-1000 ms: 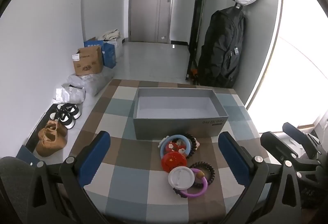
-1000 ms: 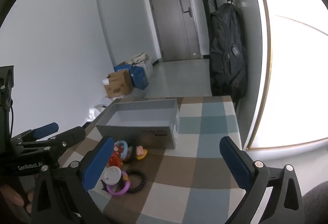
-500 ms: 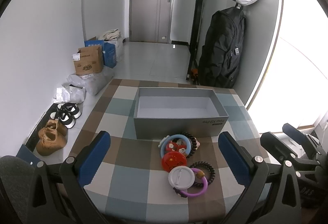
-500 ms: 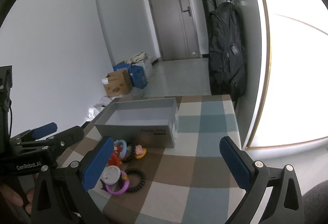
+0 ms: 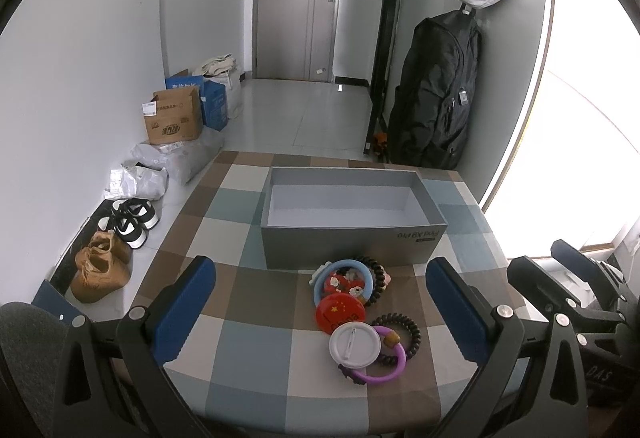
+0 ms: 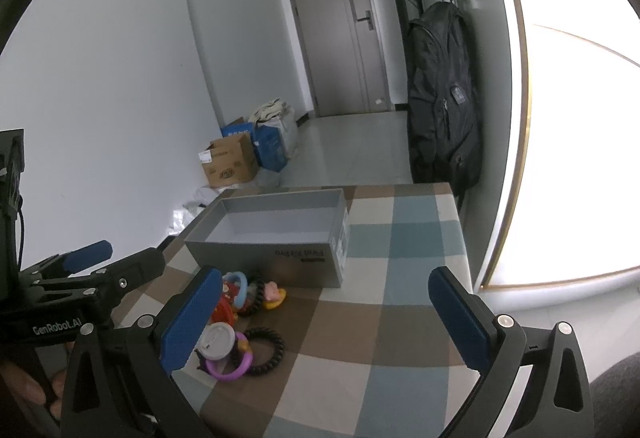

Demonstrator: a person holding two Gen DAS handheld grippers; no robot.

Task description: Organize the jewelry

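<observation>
At the bottom of the left wrist view the left gripper (image 5: 320, 302) has its jaws spread wide and holds nothing; the jewelry pile sits between and just beyond its blue pads. Nearest in the pile is a purple ring (image 5: 384, 368) under a white round badge (image 5: 355, 344), touching a black beaded bracelet (image 5: 404, 328). Just behind lies a red badge (image 5: 340, 312), then a light blue ring (image 5: 344, 272) close against the front wall of the grey box (image 5: 352, 242).

In the right wrist view the right gripper (image 6: 326, 312) is likewise wide apart and empty, and the pile lies at lower left beside its left pad. The checked counter (image 6: 400, 302) is bare across the middle and right of that frame, up to its right edge near the bright window.

The box stands open at mid-frame, its inside bare, with a strip of counter showing on each side. Beyond the far counter edge are the floor, cardboard boxes (image 5: 176, 117) at upper left, and a black backpack (image 5: 436, 97) hanging at upper right.
</observation>
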